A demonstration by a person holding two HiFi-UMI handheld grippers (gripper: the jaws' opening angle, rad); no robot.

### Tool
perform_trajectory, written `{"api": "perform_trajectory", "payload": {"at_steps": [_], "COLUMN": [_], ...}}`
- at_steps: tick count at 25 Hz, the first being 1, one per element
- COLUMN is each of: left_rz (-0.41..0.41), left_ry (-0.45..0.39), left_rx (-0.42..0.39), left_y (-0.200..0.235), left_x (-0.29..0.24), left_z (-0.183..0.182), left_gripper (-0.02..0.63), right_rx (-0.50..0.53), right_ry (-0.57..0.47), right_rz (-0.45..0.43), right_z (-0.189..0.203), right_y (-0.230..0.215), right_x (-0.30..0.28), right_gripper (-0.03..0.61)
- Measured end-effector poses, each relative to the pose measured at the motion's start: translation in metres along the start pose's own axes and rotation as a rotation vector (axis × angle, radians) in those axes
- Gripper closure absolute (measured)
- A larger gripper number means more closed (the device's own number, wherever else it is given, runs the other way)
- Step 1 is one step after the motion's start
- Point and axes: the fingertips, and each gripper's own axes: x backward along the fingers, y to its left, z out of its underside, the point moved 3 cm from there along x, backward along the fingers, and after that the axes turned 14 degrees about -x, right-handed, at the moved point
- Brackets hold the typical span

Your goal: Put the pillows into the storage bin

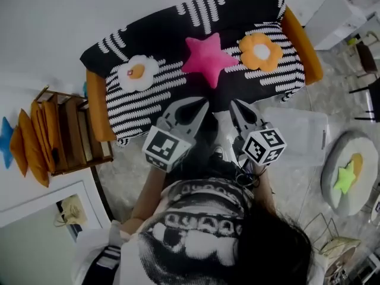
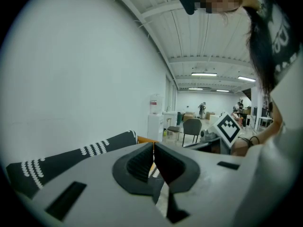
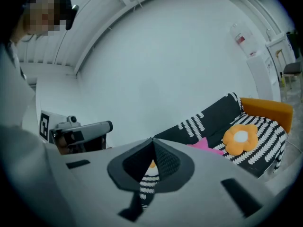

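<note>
Three pillows lie on the black-and-white striped sofa (image 1: 148, 97): a white flower pillow (image 1: 138, 72) at the left, a pink star pillow (image 1: 209, 58) in the middle and an orange flower pillow (image 1: 260, 51) at the right. A clear storage bin (image 1: 300, 136) stands on the floor to the sofa's right. My left gripper (image 1: 203, 104) and right gripper (image 1: 233, 103) hover side by side just in front of the sofa seat, both shut with nothing between the jaws. In the right gripper view the orange flower pillow (image 3: 240, 137) and the pink star pillow (image 3: 204, 145) lie beyond the shut right gripper (image 3: 152, 140). The left gripper (image 2: 153, 145) points past the sofa's end.
A wooden shelf (image 1: 65, 132) with orange cushions stands left of the sofa, with a blue star cushion (image 1: 6, 141) beside it. A round grey pouf (image 1: 350, 171) carrying a green star cushion sits at the right. Chairs (image 1: 365, 58) stand at the far right, and a wire basket (image 1: 332, 242) is at the lower right.
</note>
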Motion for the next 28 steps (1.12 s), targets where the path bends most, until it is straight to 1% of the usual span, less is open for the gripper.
{"api": "perform_trajectory", "payload": {"at_steps": [3, 7, 10, 14, 17, 20, 24, 26, 28], "left_rz": [0.018, 0.029, 0.046, 0.084, 0.119, 0.161, 0.219, 0.238, 0.256], "left_ry": [0.014, 0.022, 0.073, 0.113, 0.132, 0.137, 0.142, 0.147, 0.158], "left_rx": [0.02, 0.027, 0.066, 0.084, 0.082, 0.076, 0.051, 0.035, 0.028], "left_y": [0.034, 0.092, 0.125, 0.16, 0.179, 0.192, 0.206, 0.209, 0.211], "left_x": [-0.029, -0.067, -0.094, -0.13, -0.157, -0.187, -0.226, -0.244, -0.26], "left_z": [0.012, 0.037, 0.07, 0.112, 0.145, 0.176, 0.21, 0.228, 0.244], "left_gripper": [0.607, 0.607, 0.607, 0.607, 0.607, 0.607, 0.607, 0.607, 0.607], "right_rx": [-0.029, -0.04, -0.071, -0.128, -0.188, -0.262, -0.415, -0.494, -0.583], "right_ry": [0.019, 0.065, 0.147, 0.241, 0.295, 0.324, 0.328, 0.312, 0.284], "right_rz": [0.046, 0.097, 0.145, 0.188, 0.24, 0.301, 0.374, 0.427, 0.495], "right_z": [-0.012, -0.022, -0.013, 0.003, 0.017, 0.031, 0.054, 0.067, 0.081], "right_y": [-0.027, -0.071, -0.113, -0.178, -0.235, -0.292, -0.361, -0.395, -0.428], "right_x": [-0.032, -0.096, -0.138, -0.192, -0.223, -0.251, -0.283, -0.293, -0.3], "right_gripper": [0.578, 0.578, 0.578, 0.577, 0.54, 0.498, 0.409, 0.364, 0.297]}}
